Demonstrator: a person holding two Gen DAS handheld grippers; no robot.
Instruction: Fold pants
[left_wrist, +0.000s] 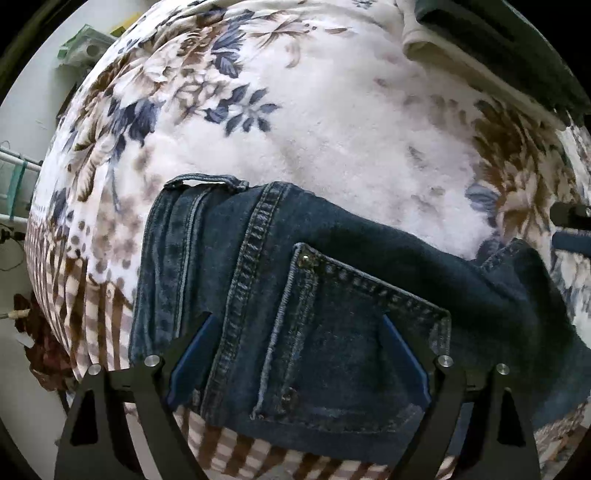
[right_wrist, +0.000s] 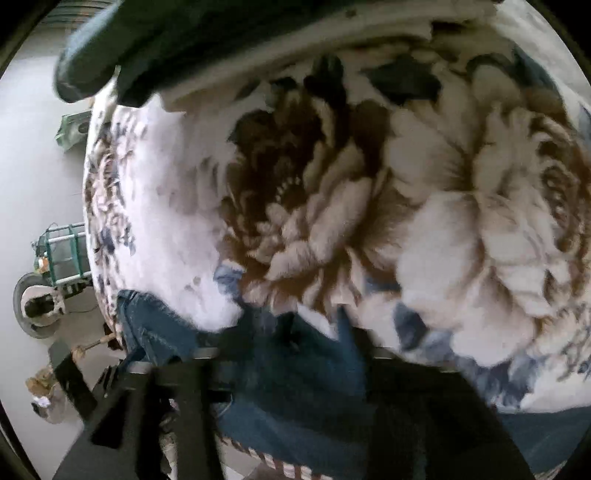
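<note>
Dark blue jeans (left_wrist: 332, 295) lie on a floral fleece blanket (left_wrist: 332, 129) on a bed. In the left wrist view the back pocket and waistband show, the waistband toward the left. My left gripper (left_wrist: 297, 350) is open, its blue-padded fingers (left_wrist: 402, 350) spread over the pocket area. In the right wrist view, which is blurred, the jeans (right_wrist: 295, 376) bunch up between the black fingers of my right gripper (right_wrist: 291, 354). I cannot tell whether they are clamped. The right gripper's tip shows at the right edge of the left wrist view (left_wrist: 570, 216).
A dark green and cream folded pile (left_wrist: 498, 48) lies at the far side of the bed and shows in the right wrist view (right_wrist: 184, 44) too. The bed's edge with a striped border (left_wrist: 92, 302) is at the left. Floor clutter and a rack (right_wrist: 62, 254) stand beyond.
</note>
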